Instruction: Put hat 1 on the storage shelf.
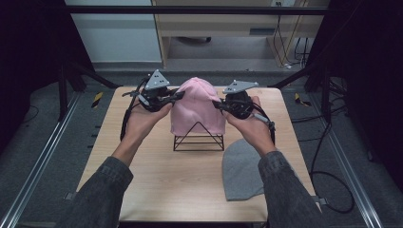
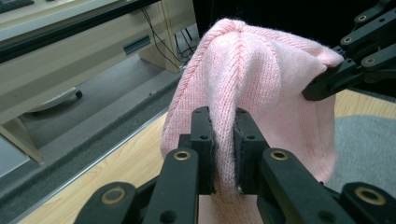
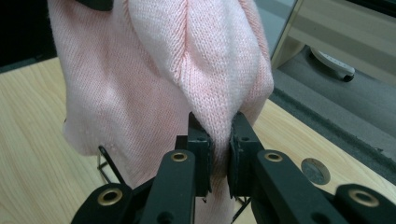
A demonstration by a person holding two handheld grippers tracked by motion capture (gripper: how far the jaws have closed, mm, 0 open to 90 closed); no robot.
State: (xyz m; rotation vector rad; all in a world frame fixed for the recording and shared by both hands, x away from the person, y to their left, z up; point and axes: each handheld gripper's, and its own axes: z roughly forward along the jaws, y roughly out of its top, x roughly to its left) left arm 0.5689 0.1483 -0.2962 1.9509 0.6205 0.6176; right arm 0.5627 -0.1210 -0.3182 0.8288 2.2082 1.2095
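Fitting pink hat over wire stand at table centre. Left gripper at 9 o'clock, right gripper at 3, both pinching knit. Next: probably lowering evenly, then releasing.

Two knit hats, one pink hat and one grey hat; one wire stand.

Two hands pull a pink knit hat over a wire stand.

The left tool and right tool pinch opposite sides of the pink hat above the black wire stand; a grey hat lies flat on the wooden tabletop.
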